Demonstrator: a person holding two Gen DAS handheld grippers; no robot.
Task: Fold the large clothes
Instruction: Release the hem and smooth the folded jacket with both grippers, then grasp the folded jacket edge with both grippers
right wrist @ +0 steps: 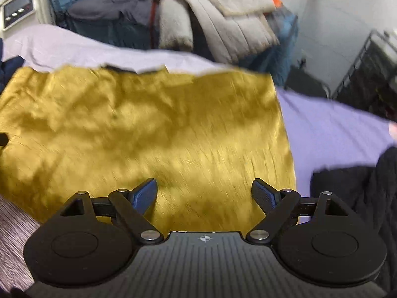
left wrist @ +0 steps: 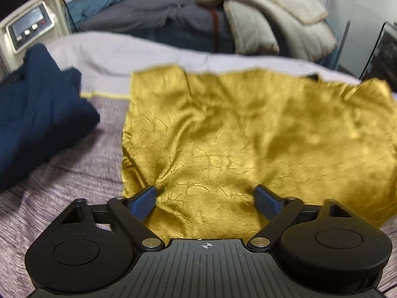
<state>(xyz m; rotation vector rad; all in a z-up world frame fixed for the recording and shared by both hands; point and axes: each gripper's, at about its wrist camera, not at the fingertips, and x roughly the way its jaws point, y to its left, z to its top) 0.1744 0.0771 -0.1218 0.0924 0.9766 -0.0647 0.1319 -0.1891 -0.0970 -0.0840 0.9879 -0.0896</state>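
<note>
A shiny golden-yellow garment [left wrist: 235, 136] lies spread flat on the bed, crumpled with many creases. My left gripper [left wrist: 206, 195] hangs open above the garment's near left part, blue pads wide apart, nothing between them. In the right wrist view the same yellow garment [right wrist: 148, 129] fills the middle, its right edge running down toward the near side. My right gripper [right wrist: 204, 190] stands open over its near right part, the pads clear of the cloth.
A dark navy garment [left wrist: 37, 119] lies heaped on the bed [left wrist: 86, 178] to the left. A black garment [right wrist: 359, 193] lies at the right. Behind the bed are piled beige and grey bedding [left wrist: 273, 17], a control panel [left wrist: 27, 28] and a wire rack [right wrist: 367, 74].
</note>
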